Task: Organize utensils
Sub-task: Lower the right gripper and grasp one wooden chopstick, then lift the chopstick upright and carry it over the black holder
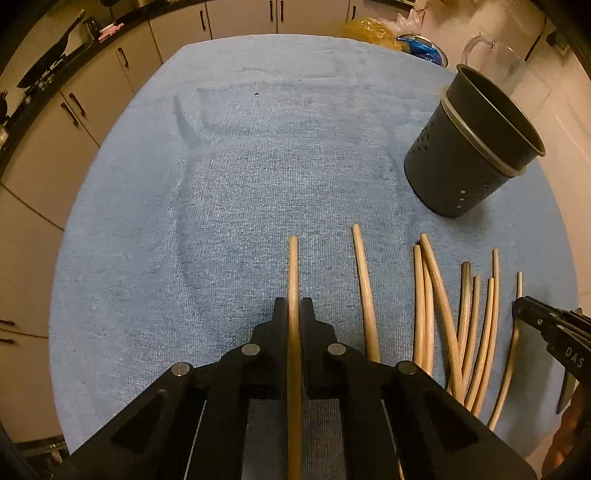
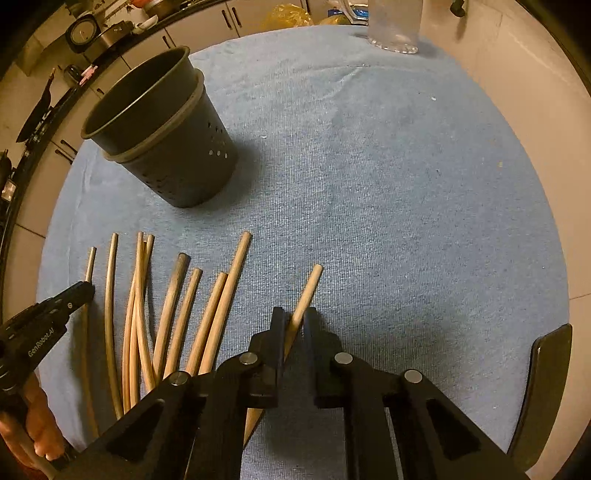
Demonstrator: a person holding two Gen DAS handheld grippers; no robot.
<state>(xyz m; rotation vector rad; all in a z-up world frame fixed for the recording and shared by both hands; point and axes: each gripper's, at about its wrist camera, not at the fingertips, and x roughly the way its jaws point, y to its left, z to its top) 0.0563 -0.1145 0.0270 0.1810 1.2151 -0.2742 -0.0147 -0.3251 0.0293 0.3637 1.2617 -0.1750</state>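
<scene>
Several wooden chopsticks point(image 1: 439, 314) lie in a row on a blue towel point(image 1: 258, 166). A dark perforated utensil holder point(image 1: 476, 147) stands behind them; it also shows in the right wrist view point(image 2: 166, 136). My left gripper point(image 1: 294, 306) is shut on one chopstick point(image 1: 293, 266), the leftmost of the row. My right gripper point(image 2: 294, 317) is shut on another chopstick point(image 2: 308, 291), the rightmost of the row point(image 2: 173, 314). Each gripper shows at the edge of the other's view: the right one point(image 1: 554, 332) and the left one point(image 2: 44, 321).
A clear glass pitcher point(image 1: 498, 59) stands behind the holder, also seen in the right wrist view point(image 2: 395, 26). Plastic bags point(image 1: 388, 29) lie at the towel's far edge. Kitchen cabinets point(image 1: 92, 103) run along the left. A dark chair back point(image 2: 543, 387) is at the right.
</scene>
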